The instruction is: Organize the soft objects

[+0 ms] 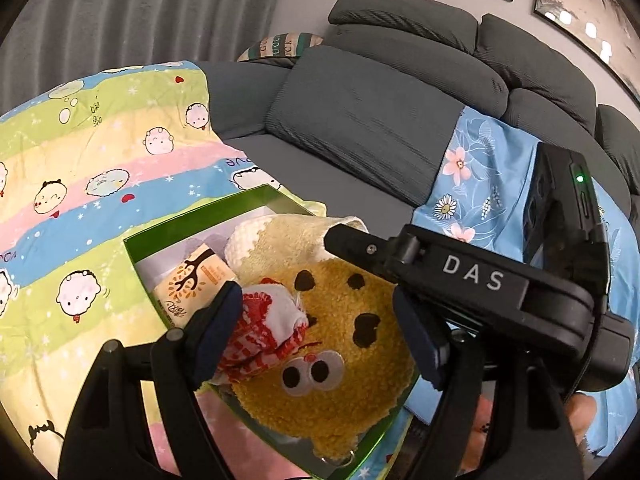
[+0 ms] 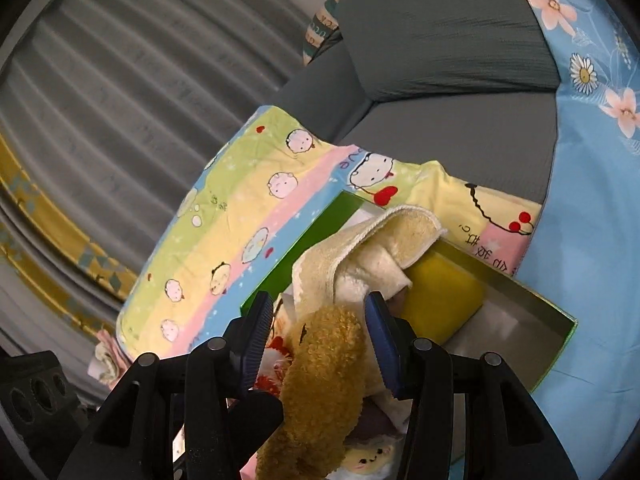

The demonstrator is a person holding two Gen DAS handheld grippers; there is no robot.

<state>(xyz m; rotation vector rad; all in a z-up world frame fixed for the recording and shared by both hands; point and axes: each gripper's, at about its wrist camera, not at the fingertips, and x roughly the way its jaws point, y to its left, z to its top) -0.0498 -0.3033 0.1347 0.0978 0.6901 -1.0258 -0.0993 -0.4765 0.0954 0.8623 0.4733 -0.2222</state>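
A round tan plush cookie toy (image 1: 340,344) with googly eyes and a red-and-white scarf (image 1: 264,332) hangs over an open green box (image 1: 168,236). My left gripper (image 1: 316,332) straddles it, one pad on the scarf and the other on the toy's right edge. From the right wrist the toy (image 2: 324,364) shows edge-on, pinched between the pads of my right gripper (image 2: 320,338). The right tool's black housing (image 1: 472,276) reaches in from the right. In the box lie a cream towel (image 2: 372,248), a yellow sponge (image 2: 444,300) and a tissue pack (image 1: 196,284).
The box rests on a pastel cartoon quilt (image 1: 92,184) spread over a grey sofa (image 1: 360,120). A blue floral sheet (image 2: 592,200) covers the seat on the right. Grey curtains (image 2: 120,80) hang behind. A hand (image 1: 580,416) shows under the right tool.
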